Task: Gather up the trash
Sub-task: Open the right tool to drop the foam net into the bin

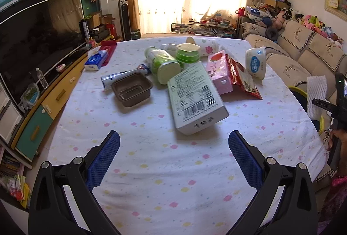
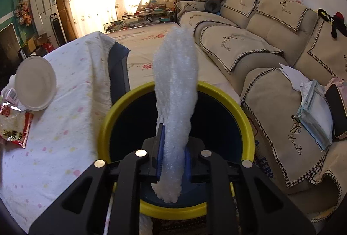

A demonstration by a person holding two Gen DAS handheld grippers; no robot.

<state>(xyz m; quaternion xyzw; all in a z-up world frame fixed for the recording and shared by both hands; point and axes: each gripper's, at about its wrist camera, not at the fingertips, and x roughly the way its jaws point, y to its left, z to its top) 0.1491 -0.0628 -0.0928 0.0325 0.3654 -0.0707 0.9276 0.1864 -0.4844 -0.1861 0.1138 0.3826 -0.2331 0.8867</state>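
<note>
My right gripper (image 2: 173, 141) is shut on a white foam net (image 2: 175, 87), which stands up between the blue pads directly over a dark bin with a yellow rim (image 2: 229, 100). In the left wrist view the same foam net (image 1: 315, 96) shows at the right edge, past the table. My left gripper (image 1: 174, 137) is open above the tablecloth with nothing between its fingers. Just beyond it lies a pale green carton (image 1: 195, 96). Further back sit a brown plastic tray (image 1: 132, 88), a green bottle (image 1: 161, 64), a pink carton (image 1: 219, 71), a red wrapper (image 1: 243, 76) and a white cup (image 1: 256, 61).
The table wears a white spotted cloth (image 1: 151, 170). A TV (image 1: 39, 40) on a low cabinet runs along the left, and a beige sofa (image 2: 271, 44) along the right, close behind the bin. A blue tissue pack (image 1: 95, 60) lies at the table's far left.
</note>
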